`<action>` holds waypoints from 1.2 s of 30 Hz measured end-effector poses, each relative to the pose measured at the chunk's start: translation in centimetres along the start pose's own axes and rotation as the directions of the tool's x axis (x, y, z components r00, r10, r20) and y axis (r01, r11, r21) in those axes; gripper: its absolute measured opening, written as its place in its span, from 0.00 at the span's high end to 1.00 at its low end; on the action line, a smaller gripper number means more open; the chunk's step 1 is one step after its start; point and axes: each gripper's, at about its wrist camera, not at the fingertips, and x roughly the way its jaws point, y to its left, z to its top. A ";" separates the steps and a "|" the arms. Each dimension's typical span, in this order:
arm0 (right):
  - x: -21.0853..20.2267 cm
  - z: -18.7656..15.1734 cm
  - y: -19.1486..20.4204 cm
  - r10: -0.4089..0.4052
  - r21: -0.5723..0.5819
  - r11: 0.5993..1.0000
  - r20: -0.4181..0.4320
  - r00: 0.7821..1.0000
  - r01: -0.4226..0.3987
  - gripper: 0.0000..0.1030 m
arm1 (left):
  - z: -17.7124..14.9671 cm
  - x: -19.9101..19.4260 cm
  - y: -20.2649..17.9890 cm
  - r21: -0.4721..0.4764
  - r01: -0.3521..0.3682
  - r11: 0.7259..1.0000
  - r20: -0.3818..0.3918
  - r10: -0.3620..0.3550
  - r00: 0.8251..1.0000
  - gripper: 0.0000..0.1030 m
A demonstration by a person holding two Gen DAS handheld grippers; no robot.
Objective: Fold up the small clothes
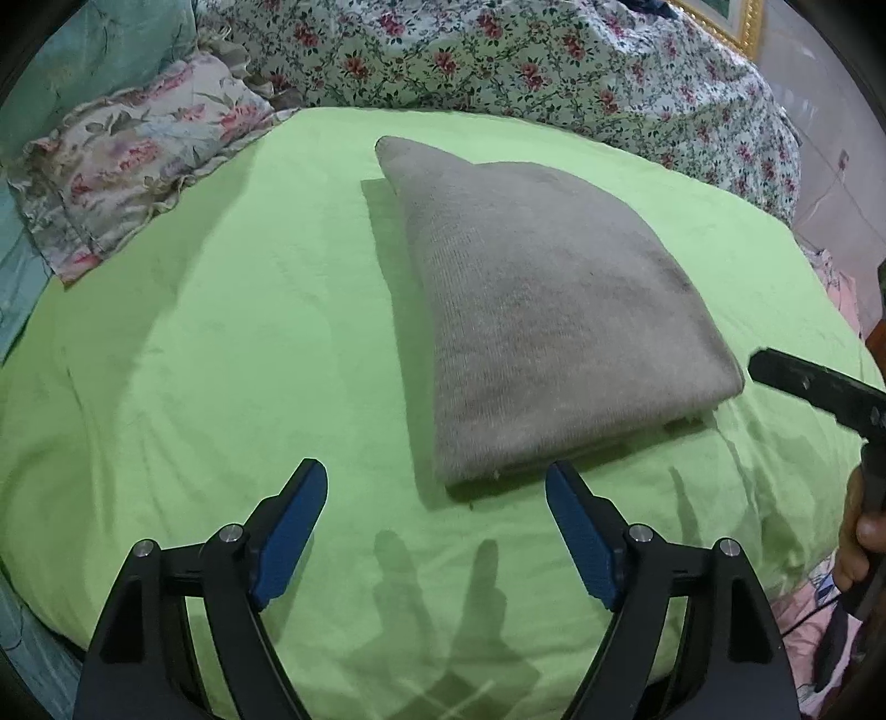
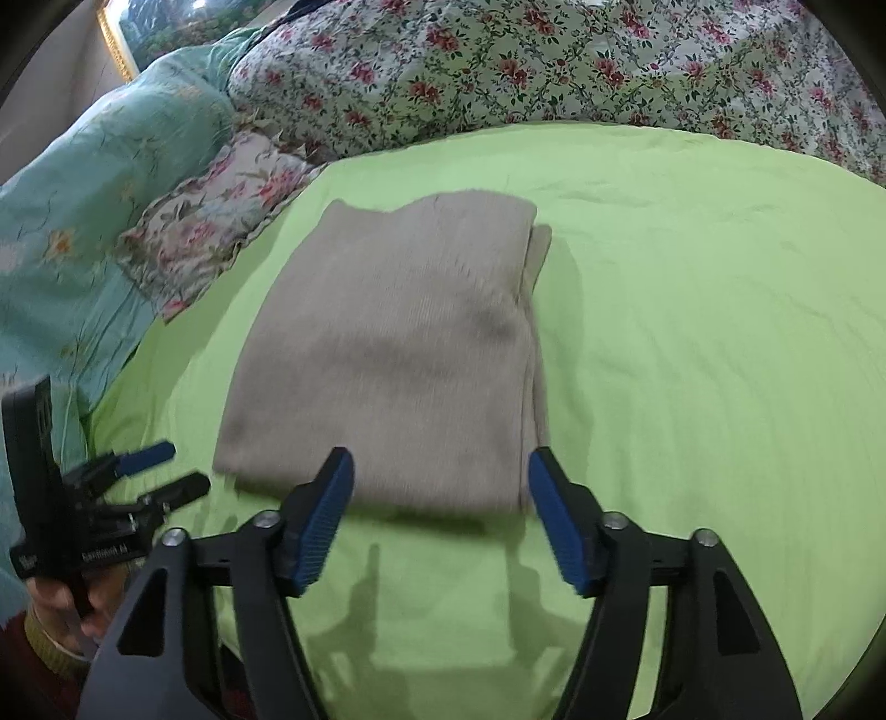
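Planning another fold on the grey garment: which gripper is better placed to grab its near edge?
Probably the right gripper: its open jaws sit on either side of the grey garment's near edge. The left gripper, also open, sits off the corner, mostly over green sheet.

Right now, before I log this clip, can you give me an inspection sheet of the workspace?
Surface: lime-green bed sheet, lightly wrinkled.
Job's things: grey-beige knit garment, folded into a flat rectangle, lying on the sheet, layered edges showing.
Clutter: ruffled floral pillow at the sheet's edge.
Grippers: left gripper and right gripper both open, blue-padded fingers holding nothing.
Cables: thin dark cable near the right hand.
Surroundings: floral quilt, teal blanket, gold picture frame.
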 end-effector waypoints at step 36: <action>0.6 -3.6 3.6 -0.153 -0.150 0.980 -0.138 0.979 0.132 0.02 | -1.5 -1.8 -0.1 0.048 -0.108 0.993 -0.043 0.110 0.993 0.03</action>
